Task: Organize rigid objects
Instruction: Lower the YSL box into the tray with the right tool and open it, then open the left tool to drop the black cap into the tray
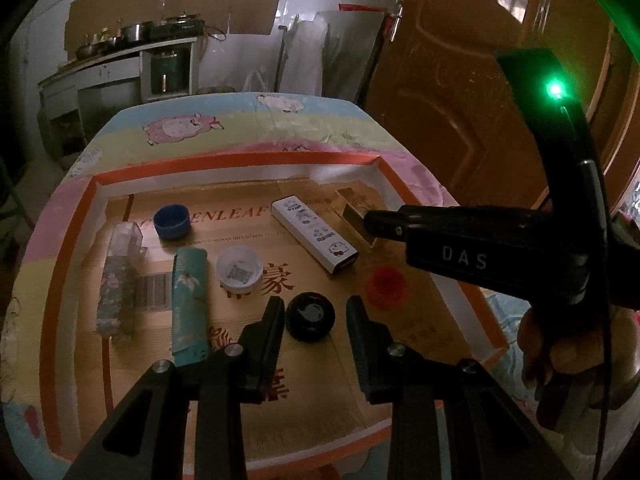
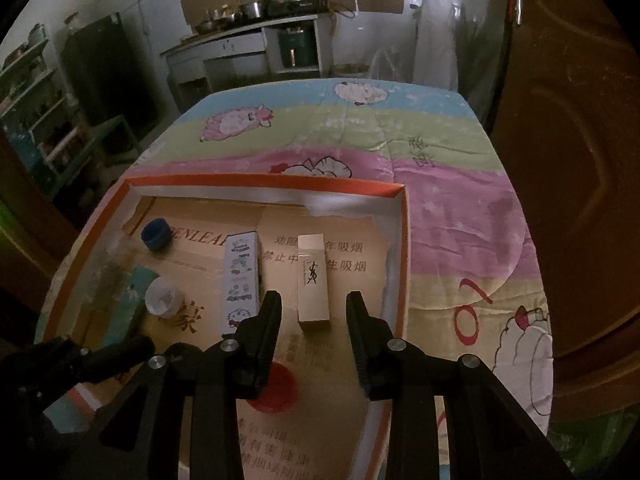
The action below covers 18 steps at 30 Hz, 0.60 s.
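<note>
A surface (image 2: 440, 216) draped in a pastel striped cloth printed with cartoon sheep fills the middle of both views. On it sits a shallow orange-rimmed cardboard tray (image 1: 240, 159) lined with flattened printed carton, which seems to serve as the sorting area.

Inside the tray, the long items lie flat: a grey patterned box (image 1: 116, 280) and a teal box with a crane design (image 1: 190, 304) side by side at lower left of the left view, probably grouped by shape. A white cartoon-printed box (image 1: 314, 236) lies diagonally at centre, and a cream box with a black monogram (image 2: 314, 280) rests just beside it in the right view.

The caps are scattered: a blue cap (image 1: 172, 221) at upper left, a white cap (image 1: 239, 269) mid-tray, a red cap (image 1: 386, 286) to the right, and a black cap (image 1: 311, 317) lower centre.

The left tool (image 1: 314, 312) is spread wide with the black cap between its fingers, apparently lined up to take it. The right tool (image 2: 314, 308) is likewise spread, empty, framing the near end of the cream box.
</note>
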Tool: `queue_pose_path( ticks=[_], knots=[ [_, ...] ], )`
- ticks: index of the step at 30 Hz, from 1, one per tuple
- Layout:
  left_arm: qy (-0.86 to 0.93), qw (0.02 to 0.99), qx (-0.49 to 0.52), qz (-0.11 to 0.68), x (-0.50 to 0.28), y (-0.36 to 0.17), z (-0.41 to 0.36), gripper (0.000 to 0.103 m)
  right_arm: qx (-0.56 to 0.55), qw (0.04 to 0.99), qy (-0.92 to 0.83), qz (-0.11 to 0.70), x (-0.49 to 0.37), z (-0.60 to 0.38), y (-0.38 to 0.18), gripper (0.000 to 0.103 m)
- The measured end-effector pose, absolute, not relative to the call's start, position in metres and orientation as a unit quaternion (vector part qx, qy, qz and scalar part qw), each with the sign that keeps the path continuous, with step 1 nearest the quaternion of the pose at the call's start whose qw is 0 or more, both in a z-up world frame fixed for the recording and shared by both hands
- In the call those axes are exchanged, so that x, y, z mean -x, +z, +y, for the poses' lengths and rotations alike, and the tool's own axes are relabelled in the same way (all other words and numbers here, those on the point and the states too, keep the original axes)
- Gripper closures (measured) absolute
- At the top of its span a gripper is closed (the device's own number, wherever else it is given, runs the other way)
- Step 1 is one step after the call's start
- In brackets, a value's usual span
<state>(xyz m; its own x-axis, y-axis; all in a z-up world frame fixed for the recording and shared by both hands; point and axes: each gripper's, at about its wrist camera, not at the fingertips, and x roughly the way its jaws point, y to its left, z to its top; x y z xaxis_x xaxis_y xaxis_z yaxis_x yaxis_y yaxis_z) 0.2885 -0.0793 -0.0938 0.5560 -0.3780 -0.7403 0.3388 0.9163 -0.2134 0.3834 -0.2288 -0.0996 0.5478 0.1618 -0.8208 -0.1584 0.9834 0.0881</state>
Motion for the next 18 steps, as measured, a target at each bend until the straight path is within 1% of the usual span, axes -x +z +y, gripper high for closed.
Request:
queue_pose_path(
  ticks=[18],
  knots=[
    [-0.200, 0.889, 0.033, 0.411, -0.259, -0.075, -0.067, 0.071, -0.004, 0.888, 0.099, 0.449, -0.342, -0.221, -0.074, 0.069]
  ],
)
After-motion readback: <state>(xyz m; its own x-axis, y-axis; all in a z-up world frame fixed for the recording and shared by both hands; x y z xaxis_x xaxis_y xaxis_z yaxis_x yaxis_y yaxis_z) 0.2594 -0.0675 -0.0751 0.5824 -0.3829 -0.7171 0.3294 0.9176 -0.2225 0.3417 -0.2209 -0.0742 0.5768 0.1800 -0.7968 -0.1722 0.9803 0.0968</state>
